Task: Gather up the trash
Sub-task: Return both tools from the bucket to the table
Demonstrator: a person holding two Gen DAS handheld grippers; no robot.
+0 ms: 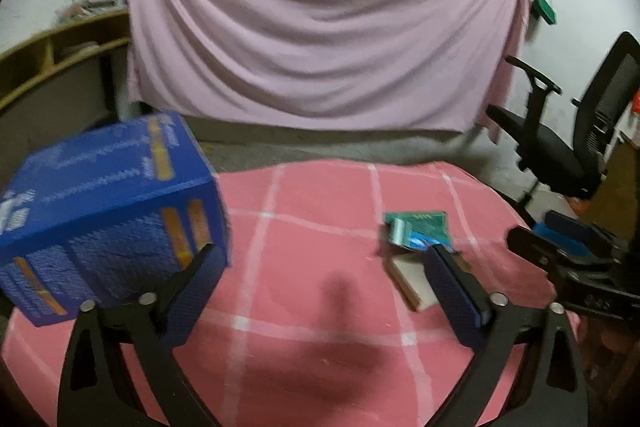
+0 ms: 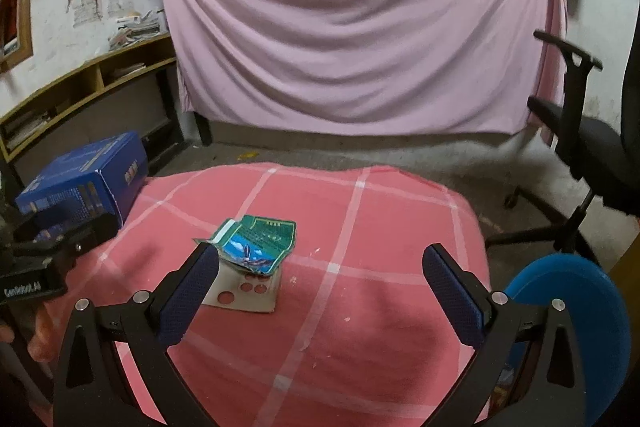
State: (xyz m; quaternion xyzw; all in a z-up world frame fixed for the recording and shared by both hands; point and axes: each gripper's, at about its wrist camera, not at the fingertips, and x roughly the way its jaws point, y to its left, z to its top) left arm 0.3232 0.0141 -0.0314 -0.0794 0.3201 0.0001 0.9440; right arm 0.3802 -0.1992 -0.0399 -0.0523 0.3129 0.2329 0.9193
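The torn green packet is seen just ahead-left of the spread, empty right tool, nearer than the spread left tool.

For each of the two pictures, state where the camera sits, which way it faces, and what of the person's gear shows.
Left wrist: on the left gripper, facing forward and down over the pink checked tablecloth; the right gripper's body shows at the right.
Right wrist: on the right gripper, facing likewise; the left gripper's body shows at the left.
Shared: blue cardboard box, green torn wrapper, pink hanging sheet.
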